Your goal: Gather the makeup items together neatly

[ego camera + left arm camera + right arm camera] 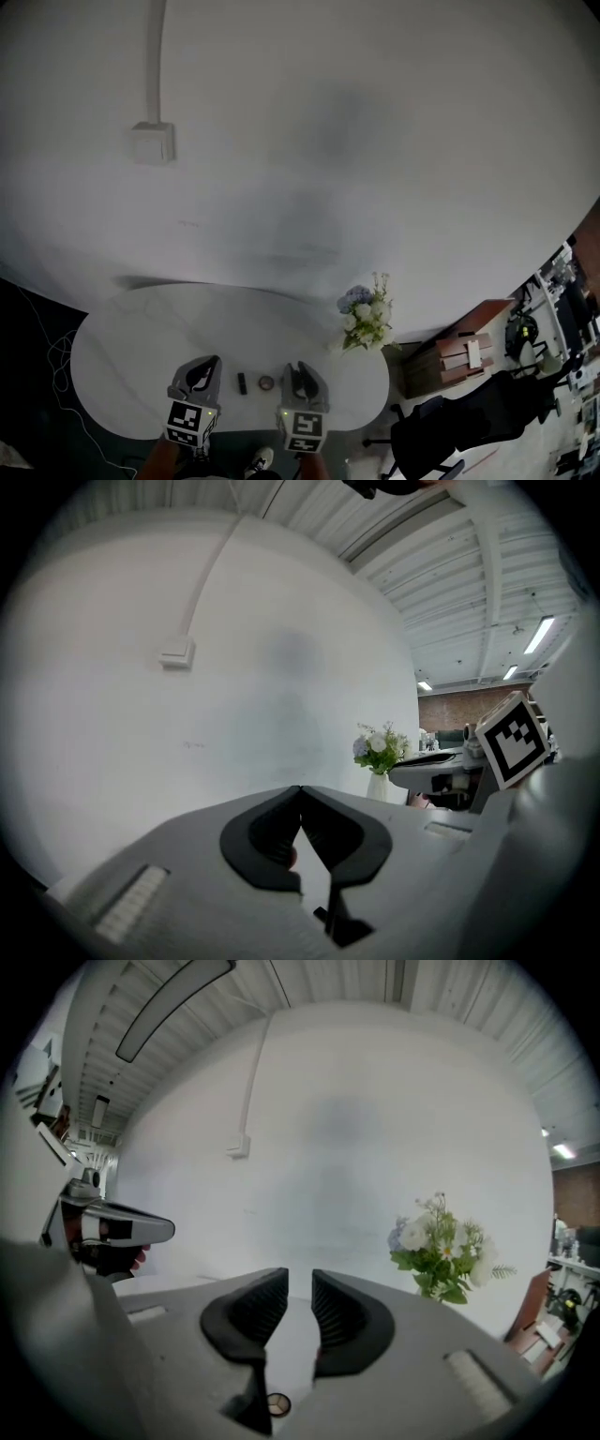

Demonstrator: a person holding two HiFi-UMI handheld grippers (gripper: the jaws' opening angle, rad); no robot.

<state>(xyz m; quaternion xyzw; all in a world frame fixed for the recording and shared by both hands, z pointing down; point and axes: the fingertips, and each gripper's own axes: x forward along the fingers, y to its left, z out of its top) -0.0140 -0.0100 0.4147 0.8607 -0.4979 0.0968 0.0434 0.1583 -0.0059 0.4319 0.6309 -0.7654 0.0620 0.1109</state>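
Observation:
On the white oval table (131, 347) lie a small dark makeup stick (241, 382) and a round compact (266, 382), close together near the front edge. My left gripper (208, 363) is held to their left and my right gripper (298, 368) to their right, both above the table and pointing at the wall. In the left gripper view the left gripper (300, 791) is shut, tips touching, with nothing held. The right gripper (300, 1279) shows a narrow empty gap between its jaws. Far below it is the round compact (277, 1403).
A vase of flowers (366, 319) stands at the table's back right edge. A white wall with a junction box (152, 142) rises behind. A brown cabinet (464, 356) and a black chair (469, 412) are to the right; cables (56, 366) lie on the floor at the left.

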